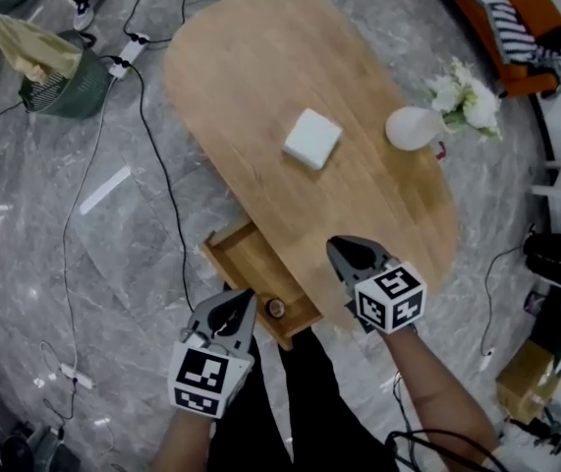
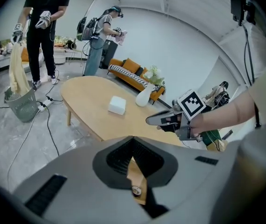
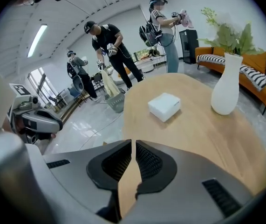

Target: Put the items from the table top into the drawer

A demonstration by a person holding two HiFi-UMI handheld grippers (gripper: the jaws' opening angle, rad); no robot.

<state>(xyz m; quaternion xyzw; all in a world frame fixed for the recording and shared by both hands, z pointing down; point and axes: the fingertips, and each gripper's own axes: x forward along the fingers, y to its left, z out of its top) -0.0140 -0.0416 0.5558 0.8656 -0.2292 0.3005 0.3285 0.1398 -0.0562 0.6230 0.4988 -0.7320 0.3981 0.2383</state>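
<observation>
Drawer: it stands pulled out from the near edge of the table, and no item is visible inside, so it is ready to receive.

Left gripper: it sits at the drawer front, with the knob just beside it at 3 o'clock. The jaws meet at the tips and clamp nothing (the knob shows only through the wedge-shaped gap behind the tips). This position leaves the drawer opening unobstructed.

Right gripper: it is over the near table edge, at 3 o'clock of the drawer. The jaws are closed to a thin slit and hold nothing. They point toward 12 o'clock, where the white box lies flat at mid-table, well apart; this is probably the approach line for pick-up, and the jaws must open first.

Vase: it is at 3 o'clock of the box, with flowers
</observation>
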